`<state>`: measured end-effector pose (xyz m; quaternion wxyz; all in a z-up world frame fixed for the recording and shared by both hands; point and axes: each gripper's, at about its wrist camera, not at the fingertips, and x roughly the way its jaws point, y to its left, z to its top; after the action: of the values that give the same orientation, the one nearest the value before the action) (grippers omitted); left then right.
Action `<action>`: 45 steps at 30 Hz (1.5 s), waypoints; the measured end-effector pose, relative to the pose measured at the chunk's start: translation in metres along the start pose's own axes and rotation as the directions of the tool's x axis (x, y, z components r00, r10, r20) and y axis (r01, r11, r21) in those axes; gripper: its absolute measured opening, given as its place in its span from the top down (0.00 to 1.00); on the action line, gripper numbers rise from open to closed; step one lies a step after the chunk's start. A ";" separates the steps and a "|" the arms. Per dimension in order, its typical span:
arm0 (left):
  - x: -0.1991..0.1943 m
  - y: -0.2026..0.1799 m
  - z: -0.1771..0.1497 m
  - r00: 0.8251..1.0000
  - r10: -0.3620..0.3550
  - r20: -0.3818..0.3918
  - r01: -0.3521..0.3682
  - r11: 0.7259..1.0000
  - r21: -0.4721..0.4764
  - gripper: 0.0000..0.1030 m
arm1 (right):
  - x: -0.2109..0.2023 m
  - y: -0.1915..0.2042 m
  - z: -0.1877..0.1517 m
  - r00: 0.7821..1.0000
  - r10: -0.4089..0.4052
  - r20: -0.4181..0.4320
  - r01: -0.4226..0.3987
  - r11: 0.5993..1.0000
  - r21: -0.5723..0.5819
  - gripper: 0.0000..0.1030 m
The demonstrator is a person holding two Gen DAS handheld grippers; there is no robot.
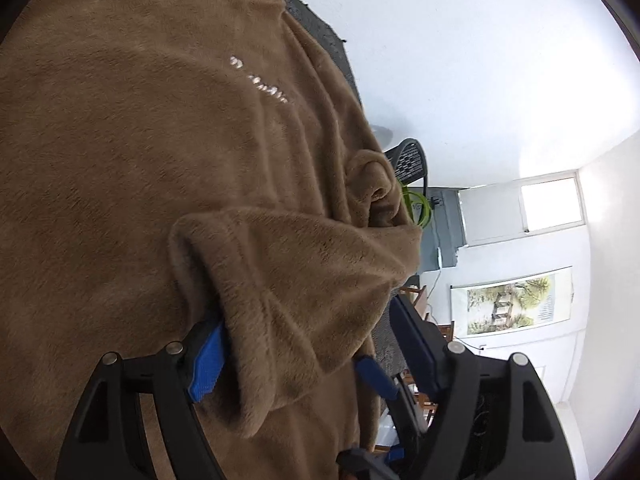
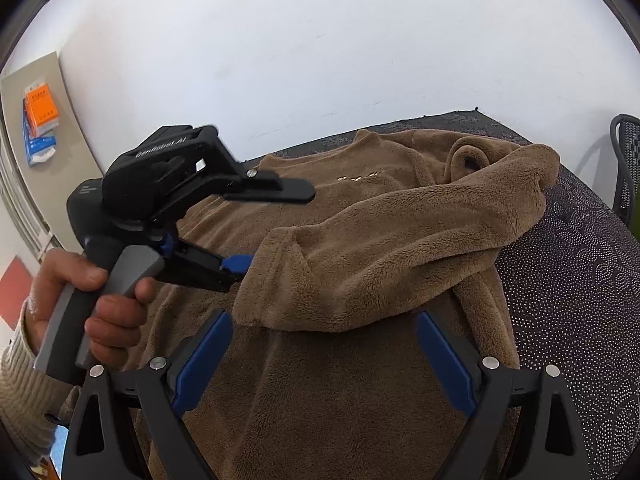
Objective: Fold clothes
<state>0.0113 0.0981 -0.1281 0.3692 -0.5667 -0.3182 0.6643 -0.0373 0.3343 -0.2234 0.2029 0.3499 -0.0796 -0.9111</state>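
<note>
A brown fleece sweater (image 1: 140, 140) (image 2: 340, 400) lies spread front-up on the table, pale lettering on its chest. One sleeve (image 1: 300, 272) (image 2: 400, 248) is folded across the body, its cuff toward the left gripper. My left gripper (image 1: 308, 352) (image 2: 280, 226) is open. The cuff lies between its wide-spread fingers, and the lower blue pad (image 2: 238, 262) is at the cuff's edge without pinching it. My right gripper (image 2: 326, 340) hovers open over the sweater's lower body, just short of the cuff, with nothing in it.
The table carries a dark dotted cloth (image 2: 568, 280) (image 1: 320, 28), bare to the right of the sweater. A black mesh chair (image 2: 628, 160) (image 1: 412, 160) stands past its far corner. A person's hand (image 2: 112, 300) grips the left tool's handle. A white wall is behind.
</note>
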 end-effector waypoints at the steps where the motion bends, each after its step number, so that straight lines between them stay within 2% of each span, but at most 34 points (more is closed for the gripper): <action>1: 0.001 -0.003 0.002 1.000 -0.003 0.005 0.003 1.000 0.013 0.30 | 0.000 0.000 0.000 1.000 0.000 -0.001 0.000 1.000 0.001 0.08; 2: 0.001 -0.008 0.005 1.000 0.001 0.013 -0.001 0.999 0.036 0.50 | 0.000 0.000 0.000 1.000 -0.001 -0.002 0.001 1.000 0.000 0.08; 3: -0.001 -0.014 0.008 1.000 0.001 0.024 -0.002 0.998 0.056 0.75 | 0.000 0.001 0.000 1.000 -0.002 -0.003 0.002 1.000 -0.001 0.08; 5: -0.007 -0.025 0.014 0.998 -0.008 0.057 0.003 0.996 0.091 0.91 | 0.000 0.001 0.000 1.000 -0.006 -0.004 0.006 1.000 -0.001 0.08; 7: -0.027 -0.039 0.024 0.992 -0.030 0.123 0.015 0.992 0.122 0.91 | 0.001 0.001 -0.001 1.000 -0.011 -0.007 0.011 1.000 0.002 0.08; 9: -0.059 -0.054 0.035 0.976 -0.070 0.205 0.039 0.988 0.152 0.91 | 0.001 0.000 -0.001 1.000 -0.016 -0.010 0.016 1.000 0.005 0.08; 11: -0.096 -0.067 0.044 0.952 -0.099 0.289 0.048 0.983 0.179 0.91 | 0.001 -0.001 -0.001 1.000 -0.020 -0.017 0.020 1.000 0.007 0.08; 14: -0.153 -0.081 0.053 0.903 -0.121 0.413 0.035 0.977 0.210 0.91 | 0.003 -0.002 -0.001 0.999 -0.026 -0.031 0.026 1.000 0.008 0.08; 17: -0.209 -0.079 0.055 0.850 -0.106 0.515 -0.002 0.979 0.204 0.92 | 0.006 -0.002 0.000 0.998 -0.032 -0.049 0.033 0.999 0.007 0.08; 20: -0.245 -0.063 0.050 0.819 -0.052 0.571 -0.051 0.985 0.164 0.91 | 0.012 -0.004 0.002 0.996 -0.024 -0.090 0.025 1.000 0.006 0.08; 21: -0.246 -0.059 0.050 0.816 -0.030 0.578 -0.068 0.987 0.147 0.91 | 0.014 -0.005 0.004 0.994 -0.020 -0.107 0.020 1.000 0.003 0.08; 24: -0.252 -0.032 0.049 0.825 0.036 0.564 -0.105 0.990 0.090 0.92 | 0.016 -0.003 0.012 0.990 -0.039 -0.138 0.033 0.999 -0.041 0.08; 27: -0.246 -0.007 0.052 0.833 0.089 0.546 -0.129 0.991 0.036 0.92 | 0.019 0.000 0.031 0.983 -0.146 -0.112 0.127 0.978 -0.164 0.08; 30: -0.242 0.018 0.057 0.848 0.100 0.520 -0.115 0.993 -0.004 0.92 | 0.024 0.004 0.051 0.968 -0.245 -0.064 0.218 0.935 -0.281 0.08; 32: -0.239 0.030 0.060 0.857 0.100 0.505 -0.105 0.994 -0.017 0.92 | 0.035 0.010 0.064 0.957 -0.289 -0.005 0.267 0.891 -0.368 0.08; 34: -0.233 0.034 0.060 0.863 0.096 0.496 -0.100 0.995 -0.019 0.92 | 0.051 0.018 0.072 0.941 -0.334 0.058 0.321 0.825 -0.465 0.08; 36: -0.227 0.038 0.059 0.868 0.092 0.488 -0.094 0.995 -0.021 0.91 | 0.075 0.026 0.074 0.916 -0.387 0.102 0.371 0.728 -0.576 0.08; 39: -0.226 0.043 0.064 0.869 0.090 0.487 -0.088 0.996 -0.027 0.92 | 0.116 0.030 0.068 0.883 -0.456 0.109 0.390 0.586 -0.710 0.08; 41: -0.228 0.045 0.068 0.867 0.090 0.491 -0.086 0.996 -0.031 0.91 | 0.138 0.029 0.066 0.868 -0.487 0.095 0.385 0.540 -0.748 0.08; 43: -0.230 0.045 0.071 0.865 0.088 0.494 -0.083 0.996 -0.033 0.92 | 0.150 0.028 0.072 0.872 -0.478 0.103 0.387 0.547 -0.742 0.08; 45: -0.230 0.046 0.075 0.863 0.090 0.497 -0.086 0.996 -0.031 0.91 | 0.153 0.021 0.087 0.862 -0.492 0.123 0.430 0.581 -0.692 0.08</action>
<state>-0.0487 -0.1218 -0.0357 0.2417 -0.3919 -0.3789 0.8027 -0.1916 0.2509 -0.2457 0.0792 0.2921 0.3722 -0.8774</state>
